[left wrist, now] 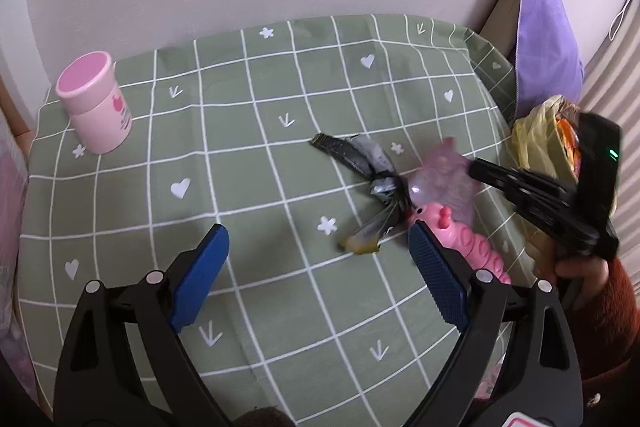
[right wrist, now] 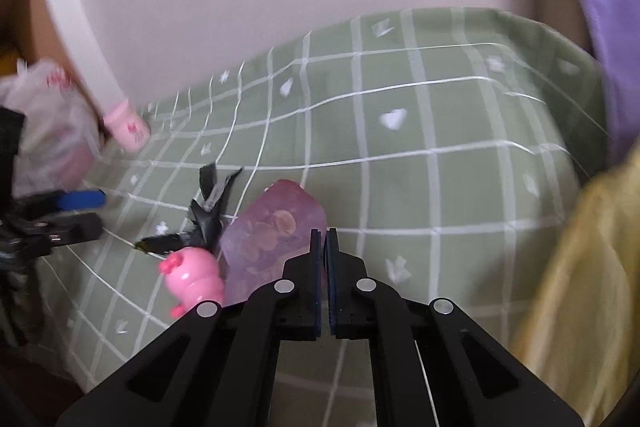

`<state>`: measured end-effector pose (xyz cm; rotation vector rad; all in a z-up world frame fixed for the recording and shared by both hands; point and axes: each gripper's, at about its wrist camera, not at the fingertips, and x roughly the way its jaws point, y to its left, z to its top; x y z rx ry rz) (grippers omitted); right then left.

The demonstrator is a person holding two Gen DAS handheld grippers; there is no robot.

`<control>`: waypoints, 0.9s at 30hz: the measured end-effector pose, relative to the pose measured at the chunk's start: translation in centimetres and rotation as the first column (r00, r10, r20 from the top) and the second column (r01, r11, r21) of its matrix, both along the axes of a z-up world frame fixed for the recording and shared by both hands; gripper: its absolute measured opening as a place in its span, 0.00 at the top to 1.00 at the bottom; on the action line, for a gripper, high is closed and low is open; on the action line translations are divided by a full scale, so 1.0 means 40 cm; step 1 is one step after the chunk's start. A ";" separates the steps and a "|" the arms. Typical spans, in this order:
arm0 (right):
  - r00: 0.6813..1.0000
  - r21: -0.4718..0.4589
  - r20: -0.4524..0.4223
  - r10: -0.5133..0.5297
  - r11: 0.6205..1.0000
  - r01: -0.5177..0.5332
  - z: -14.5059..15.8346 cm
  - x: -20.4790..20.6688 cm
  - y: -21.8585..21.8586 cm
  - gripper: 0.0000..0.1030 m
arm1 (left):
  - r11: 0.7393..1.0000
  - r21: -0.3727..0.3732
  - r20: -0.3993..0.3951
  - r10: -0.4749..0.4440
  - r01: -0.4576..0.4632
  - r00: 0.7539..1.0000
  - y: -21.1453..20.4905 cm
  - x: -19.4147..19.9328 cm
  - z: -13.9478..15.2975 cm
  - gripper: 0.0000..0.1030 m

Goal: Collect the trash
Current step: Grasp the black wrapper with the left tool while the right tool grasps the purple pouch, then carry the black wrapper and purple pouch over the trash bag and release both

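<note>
Approach step: right hand-held gripper [right wrist: 325, 239] pressed together, empty, beside crumpled translucent pink plastic wrapper [right wrist: 276, 227] on green checked worktop [right wrist: 440, 131]. Left hand-held gripper [left wrist: 320, 259] apart. Next: reopen, straddle wrapper.

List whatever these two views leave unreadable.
- Pink toy: left view, lower part behind the left gripper finger.
- Yellow bag contents: left view, right gripper body covers them; right view, edge cuts it.
- Wrapper print: right view, blurred.
- Pink jar: right view, smeared by blur.
</note>
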<state>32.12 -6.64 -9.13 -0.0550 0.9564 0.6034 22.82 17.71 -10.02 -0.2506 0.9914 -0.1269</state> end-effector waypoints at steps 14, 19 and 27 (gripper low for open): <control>0.981 0.059 0.029 -0.189 0.980 0.188 0.088 -0.124 -0.236 0.95 | 0.987 0.041 -0.124 -0.148 0.154 0.981 -0.168 0.188 -0.062 0.45; 0.977 0.076 0.054 -0.204 0.977 0.200 0.120 -0.157 -0.250 0.95 | 0.991 0.006 -0.171 -0.131 0.134 0.976 -0.194 0.215 -0.067 0.67; 0.976 0.052 0.082 -0.204 0.978 0.200 0.163 -0.184 -0.265 0.95 | 0.993 -0.001 -0.080 -0.121 0.121 0.989 -0.187 0.170 0.003 0.72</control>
